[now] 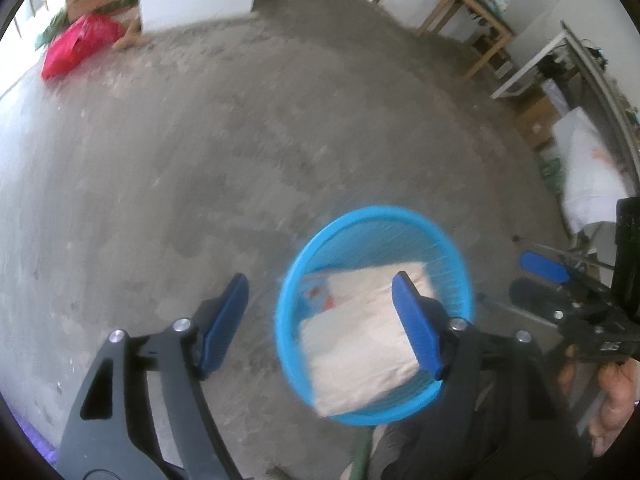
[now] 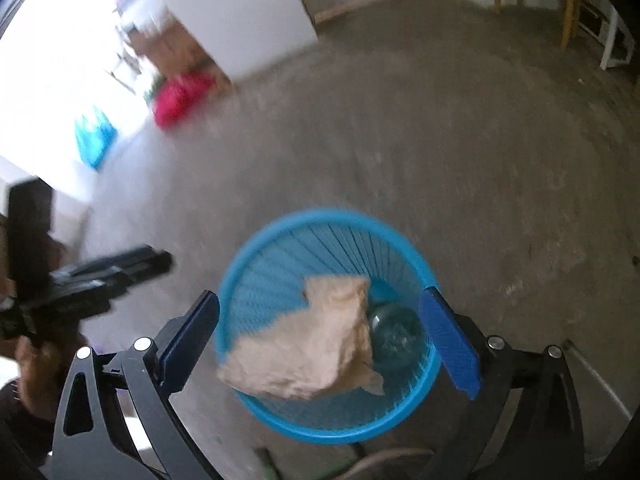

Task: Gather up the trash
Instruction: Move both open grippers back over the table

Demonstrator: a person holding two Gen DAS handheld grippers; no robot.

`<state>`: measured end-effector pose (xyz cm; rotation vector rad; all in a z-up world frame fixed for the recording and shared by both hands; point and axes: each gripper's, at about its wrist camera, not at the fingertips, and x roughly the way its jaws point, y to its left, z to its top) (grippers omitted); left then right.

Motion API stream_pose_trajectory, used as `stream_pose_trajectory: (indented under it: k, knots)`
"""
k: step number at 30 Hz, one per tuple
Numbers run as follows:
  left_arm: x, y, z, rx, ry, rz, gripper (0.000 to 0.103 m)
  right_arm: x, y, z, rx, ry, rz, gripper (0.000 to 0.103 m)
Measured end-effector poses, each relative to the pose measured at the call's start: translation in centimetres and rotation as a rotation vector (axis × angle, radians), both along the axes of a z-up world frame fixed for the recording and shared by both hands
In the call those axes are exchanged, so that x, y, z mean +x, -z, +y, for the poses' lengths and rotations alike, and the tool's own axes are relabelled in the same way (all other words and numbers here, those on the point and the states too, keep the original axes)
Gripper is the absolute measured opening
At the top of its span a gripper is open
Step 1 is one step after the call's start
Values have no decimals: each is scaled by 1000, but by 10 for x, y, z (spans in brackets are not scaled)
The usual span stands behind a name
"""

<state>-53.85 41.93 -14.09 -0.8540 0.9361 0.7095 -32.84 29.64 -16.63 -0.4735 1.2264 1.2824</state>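
Paper [image 2: 316,344] and bottle [image 2: 394,330] already in bin [image 2: 256,272]; both grippers, left [image 1: 320,320] and right [image 2: 320,344], agape and empty. Red bag [image 1: 78,44] possibly left.

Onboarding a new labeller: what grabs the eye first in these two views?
The round blue slatted plastic basket on the grey concrete floor, low in both views, with pale crumpled paper lying over its rim. The open right gripper frames it, nothing between its blue pads. Far back at upper left, a bright red plastic bag by the white wall.
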Motion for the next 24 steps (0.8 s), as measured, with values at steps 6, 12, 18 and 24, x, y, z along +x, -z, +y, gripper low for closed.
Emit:
stream_pose_trajectory:
  k: [6, 12, 18, 24]
  knots:
    - [68, -77, -22, 132, 120, -100, 76, 49, -86, -53, 148, 82, -15, 97]
    - [166, -154, -68, 233, 289, -242, 79, 135, -211, -168, 297, 255, -190, 97]
    - [264, -211, -144, 271, 510, -358, 80, 245, -278, -344, 211, 539, -393, 97]
    - [313, -214, -207, 234, 643, -384, 82, 360, -265, -500, -16, 755, -349, 97]
